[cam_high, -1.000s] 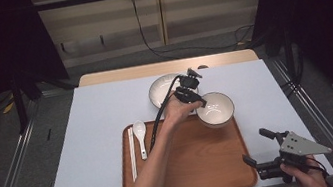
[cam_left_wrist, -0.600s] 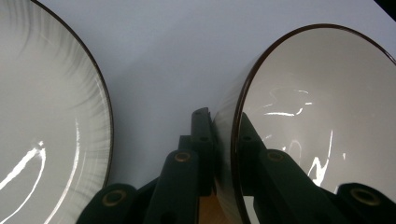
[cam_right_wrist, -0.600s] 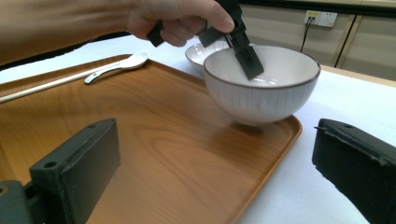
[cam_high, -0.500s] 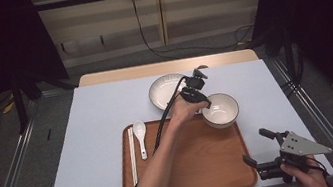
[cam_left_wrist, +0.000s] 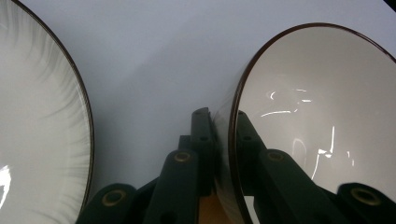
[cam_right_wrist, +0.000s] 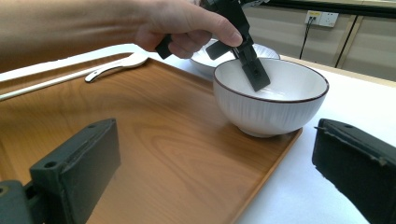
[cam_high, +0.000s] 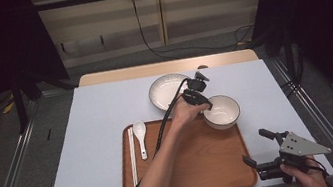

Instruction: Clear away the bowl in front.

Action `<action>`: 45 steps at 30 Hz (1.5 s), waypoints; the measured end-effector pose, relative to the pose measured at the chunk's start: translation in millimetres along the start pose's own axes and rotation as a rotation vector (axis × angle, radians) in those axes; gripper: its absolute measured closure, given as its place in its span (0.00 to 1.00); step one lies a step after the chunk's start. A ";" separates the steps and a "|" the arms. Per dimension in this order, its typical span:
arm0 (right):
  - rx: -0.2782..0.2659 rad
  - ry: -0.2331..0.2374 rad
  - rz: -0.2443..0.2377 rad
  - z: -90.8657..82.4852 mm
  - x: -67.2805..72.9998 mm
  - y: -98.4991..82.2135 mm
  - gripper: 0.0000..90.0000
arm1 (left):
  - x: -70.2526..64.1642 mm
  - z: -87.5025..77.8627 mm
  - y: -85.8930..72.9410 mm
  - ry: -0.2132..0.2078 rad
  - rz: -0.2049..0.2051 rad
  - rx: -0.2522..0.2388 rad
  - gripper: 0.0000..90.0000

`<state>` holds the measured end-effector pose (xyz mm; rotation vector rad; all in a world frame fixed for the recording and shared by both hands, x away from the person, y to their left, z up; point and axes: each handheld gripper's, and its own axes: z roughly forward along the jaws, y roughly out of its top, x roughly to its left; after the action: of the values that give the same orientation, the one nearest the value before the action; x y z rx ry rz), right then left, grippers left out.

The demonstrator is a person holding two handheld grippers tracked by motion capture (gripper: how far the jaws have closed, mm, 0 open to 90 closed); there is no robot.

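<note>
Right of centre in the high view, the left gripper [cam_high: 205,106] pinches the rim of the white bowl [cam_high: 222,111] — one jaw inside, one outside, as the left gripper view shows close up. The bowl [cam_right_wrist: 271,95] sits at the far right corner of the wooden tray [cam_high: 192,170], its base partly over the tray's edge in the right gripper view. A white plate [cam_high: 169,90] lies just beyond it on the table [cam_high: 90,136]. A spoon [cam_high: 140,135] and chopsticks [cam_high: 132,152] lie along the tray's left side. At lower right, the right gripper [cam_high: 260,152] rests with its jaws spread wide — nothing between them.
</note>
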<state>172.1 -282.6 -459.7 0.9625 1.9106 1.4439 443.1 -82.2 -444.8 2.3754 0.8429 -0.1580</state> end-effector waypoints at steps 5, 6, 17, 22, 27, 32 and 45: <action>0.004 0.006 -0.001 -0.1 -0.7 0.0 0.01 | -1.1 0.5 -0.1 0.001 0.014 -0.005 0.92; 0.001 0.005 0.002 0.0 -0.4 0.1 0.01 | -1.5 0.9 -0.5 0.004 0.018 -0.009 0.92; 0.005 0.017 0.000 -0.1 0.2 -0.1 0.01 | 1.4 1.2 -5.4 0.033 0.046 -0.033 0.74; 0.005 0.021 0.003 0.5 0.6 0.1 0.01 | 4.0 -1.7 -8.2 0.052 0.049 -0.056 0.62; 0.008 0.022 0.004 0.6 0.7 0.2 0.01 | 3.8 -7.3 -10.8 0.076 0.078 -0.097 0.46; 0.010 0.021 0.006 0.7 -0.6 0.2 0.01 | 12.9 -20.2 -15.1 0.065 0.099 -0.148 0.32; 0.008 0.011 -0.002 0.2 0.0 0.0 0.01 | 32.0 -66.6 -34.9 0.110 0.032 -0.332 0.15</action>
<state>172.3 -282.5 -459.7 0.9579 1.9262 1.4448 441.5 -5.0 -418.2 2.0972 0.8120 0.1196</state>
